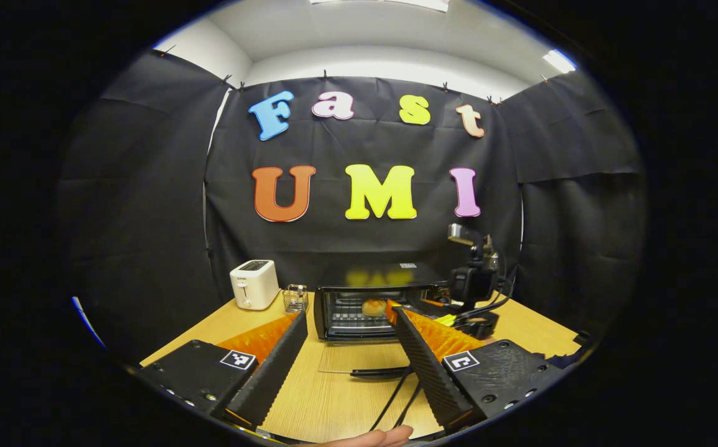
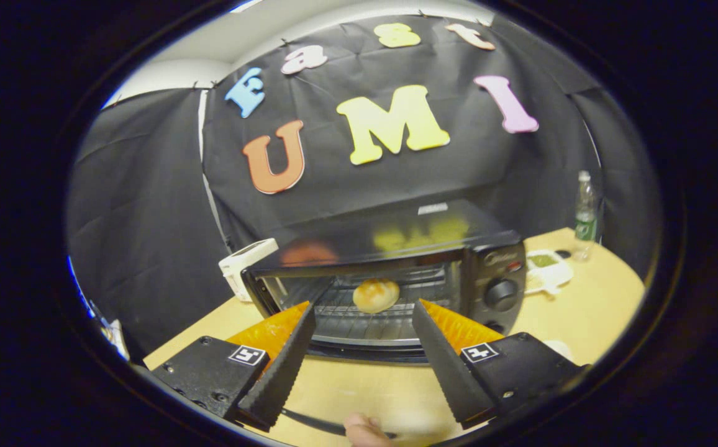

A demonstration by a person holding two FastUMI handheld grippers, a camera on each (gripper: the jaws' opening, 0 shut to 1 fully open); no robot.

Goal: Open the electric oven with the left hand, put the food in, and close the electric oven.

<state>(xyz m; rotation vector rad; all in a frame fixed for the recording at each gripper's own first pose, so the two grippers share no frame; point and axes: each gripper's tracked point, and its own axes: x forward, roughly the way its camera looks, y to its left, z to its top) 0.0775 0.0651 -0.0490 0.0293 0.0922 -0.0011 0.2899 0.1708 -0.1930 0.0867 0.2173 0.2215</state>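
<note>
The black electric oven [image 1: 379, 277] stands at the middle of the wooden table with its door [image 1: 359, 359] folded down flat, handle [image 1: 379, 372] nearest me. A round golden bun [image 1: 373, 307] lies on the wire rack inside. My left gripper [image 1: 348, 313] is open and empty, held back from the door. In the right gripper view, the oven [image 2: 396, 239] is close and the bun [image 2: 376, 295] rests on its rack. My right gripper [image 2: 364, 308] is open and empty just outside the mouth, over the lowered door [image 2: 365, 385]. The right gripper's camera mount [image 1: 474, 279] shows beside the oven.
A white toaster [image 1: 254, 284] and a small wire holder [image 1: 295, 298] stand left of the oven. To the oven's right are a white dish [image 2: 545, 264] and a bottle [image 2: 584, 214]. Black cables [image 1: 399, 397] cross the near table. A fingertip [image 2: 362, 428] shows at the bottom.
</note>
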